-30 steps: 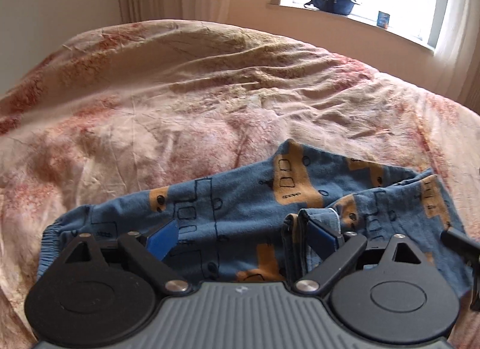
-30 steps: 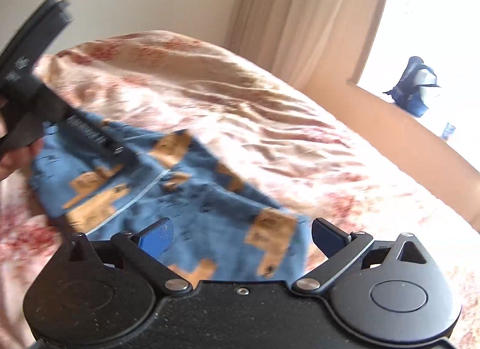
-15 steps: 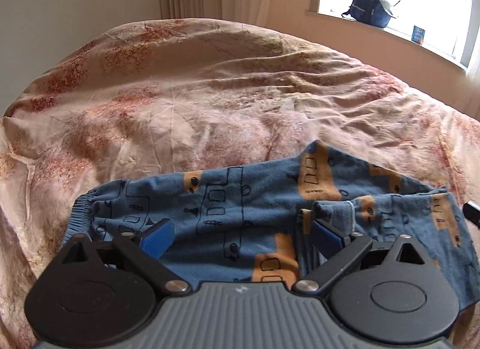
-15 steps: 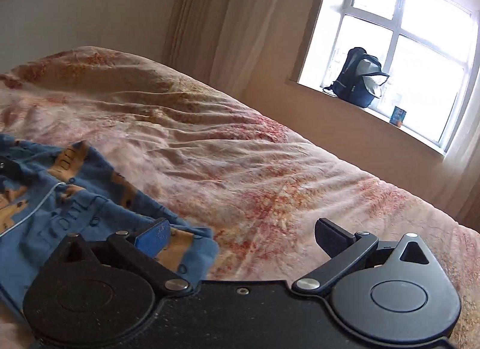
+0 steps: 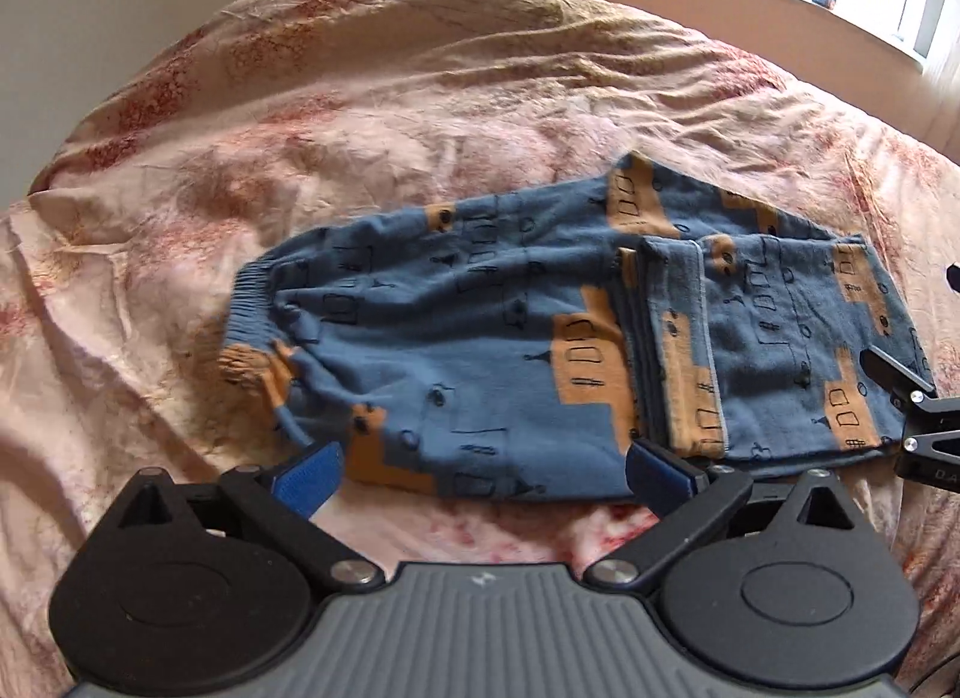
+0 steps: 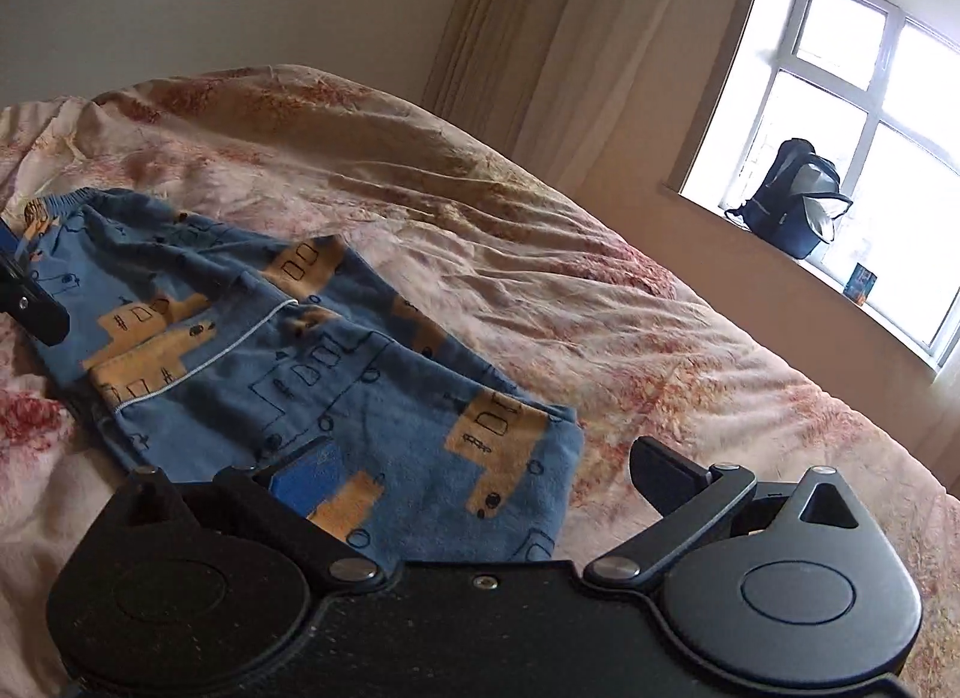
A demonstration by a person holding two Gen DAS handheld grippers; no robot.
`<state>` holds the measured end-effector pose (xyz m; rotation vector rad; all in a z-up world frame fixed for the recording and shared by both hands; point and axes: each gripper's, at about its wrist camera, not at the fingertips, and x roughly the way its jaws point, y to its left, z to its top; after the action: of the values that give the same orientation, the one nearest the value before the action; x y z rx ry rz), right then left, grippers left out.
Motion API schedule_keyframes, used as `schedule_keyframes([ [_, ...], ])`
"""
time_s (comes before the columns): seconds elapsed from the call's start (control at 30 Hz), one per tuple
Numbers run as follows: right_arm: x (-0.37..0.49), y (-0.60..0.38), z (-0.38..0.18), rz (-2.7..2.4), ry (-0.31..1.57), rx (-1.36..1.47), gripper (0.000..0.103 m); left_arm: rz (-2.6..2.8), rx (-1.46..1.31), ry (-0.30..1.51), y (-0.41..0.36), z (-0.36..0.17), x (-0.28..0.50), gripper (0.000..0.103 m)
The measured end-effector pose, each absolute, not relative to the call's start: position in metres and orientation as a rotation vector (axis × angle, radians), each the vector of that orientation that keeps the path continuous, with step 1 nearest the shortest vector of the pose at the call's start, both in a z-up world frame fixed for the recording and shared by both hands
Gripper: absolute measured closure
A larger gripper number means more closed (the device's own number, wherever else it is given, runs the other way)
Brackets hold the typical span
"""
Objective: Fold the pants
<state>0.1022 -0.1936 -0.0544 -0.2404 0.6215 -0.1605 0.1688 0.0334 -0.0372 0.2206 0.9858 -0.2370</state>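
waistband [image 5: 252, 302]: far left of the pants [image 5: 480, 350], elastic bunched, flat on the bedspread [image 5: 420, 116]
left gripper [image 5: 480, 473]: spread wide, holding nothing, at near hem
cuff fold [image 5: 678, 338]: leg ends already doubled toward the middle, stitched edge slightly skewed
right gripper [image 6: 480, 470]: released, empty, over the folded end
next, likely: pinch both layers at that end, carry to waistband, edges aligned

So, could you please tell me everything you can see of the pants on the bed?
The pants are soft blue knit fabric printed with orange blocks and black line drawings. They lie flat on the floral bedspread, elastic waistband at one end, the leg ends folded back over the middle with a pale hem line showing. Both grippers, left and right, are open just beside the near edge, holding nothing.
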Motion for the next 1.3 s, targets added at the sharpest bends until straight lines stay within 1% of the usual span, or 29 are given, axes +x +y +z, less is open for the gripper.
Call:
schedule_keyframes([
  [0.07, 0.114, -0.182, -0.062, -0.122, 0.645, -0.227, 0.001, -0.157, 0.172, 0.935, 0.068, -0.028, 0.167, 0.0],
  [0.17, 0.131, -0.173, -0.082, -0.103, 0.732, -0.205, 0.001, -0.052, 0.036, 0.861, 0.11, -0.026, 0.181, 0.0],
  [0.23, 0.13, -0.172, -0.076, -0.107, 0.688, -0.156, 0.001, -0.064, -0.032, 0.861, 0.126, -0.028, 0.202, 0.001],
  [0.3, 0.129, -0.168, -0.065, -0.087, 0.644, -0.151, 0.001, -0.099, -0.077, 0.897, 0.132, -0.033, 0.218, 0.004],
  [0.4, 0.13, -0.157, -0.055, -0.082, 0.587, -0.188, 0.001, -0.109, -0.113, 0.907, 0.141, -0.047, 0.228, 0.016],
  [0.43, 0.133, -0.153, -0.056, -0.071, 0.584, -0.186, 0.001, -0.096, -0.115, 0.911, 0.143, -0.051, 0.231, 0.029],
  [0.47, 0.135, -0.151, -0.058, -0.063, 0.588, -0.178, 0.001, -0.085, -0.121, 0.923, 0.146, -0.058, 0.234, 0.05],
  [0.57, 0.141, -0.145, -0.071, -0.061, 0.617, -0.143, 0.001, -0.107, -0.19, 0.936, 0.153, -0.065, 0.235, 0.077],
  [0.6, 0.142, -0.144, -0.074, -0.065, 0.628, -0.132, 0.001, -0.117, -0.203, 0.926, 0.152, -0.064, 0.233, 0.08],
  [0.7, 0.141, -0.141, -0.086, -0.056, 0.654, -0.101, 0.001, -0.143, -0.119, 0.844, 0.138, -0.05, 0.222, 0.081],
  [0.8, 0.138, -0.138, -0.088, -0.049, 0.643, -0.108, 0.001, -0.173, 0.026, 0.746, 0.114, -0.04, 0.212, 0.081],
  [0.93, 0.139, -0.141, -0.09, -0.045, 0.641, -0.087, 0.001, -0.175, 0.226, 0.716, 0.086, -0.048, 0.202, 0.081],
  [1.03, 0.138, -0.142, -0.092, -0.043, 0.639, -0.081, 0.001, -0.161, 0.285, 0.704, 0.076, -0.05, 0.2, 0.081],
  [1.1, 0.139, -0.142, -0.092, -0.04, 0.641, -0.087, 0.001, -0.143, 0.261, 0.714, 0.08, -0.051, 0.203, 0.078],
  [1.13, 0.14, -0.142, -0.092, -0.039, 0.641, -0.089, 0.001, -0.128, 0.234, 0.725, 0.087, -0.053, 0.206, 0.075],
  [1.17, 0.14, -0.142, -0.092, -0.039, 0.64, -0.091, 0.001, -0.114, 0.214, 0.737, 0.091, -0.055, 0.209, 0.069],
  [1.2, 0.14, -0.142, -0.092, -0.038, 0.639, -0.091, 0.001, -0.1, 0.189, 0.755, 0.099, -0.059, 0.213, 0.067],
  [1.27, 0.139, -0.143, -0.092, -0.037, 0.637, -0.09, 0.001, -0.082, 0.138, 0.803, 0.112, -0.068, 0.222, 0.053],
  [1.3, 0.139, -0.143, -0.092, -0.036, 0.636, -0.09, 0.001, -0.075, 0.095, 0.834, 0.12, -0.073, 0.227, 0.05],
])
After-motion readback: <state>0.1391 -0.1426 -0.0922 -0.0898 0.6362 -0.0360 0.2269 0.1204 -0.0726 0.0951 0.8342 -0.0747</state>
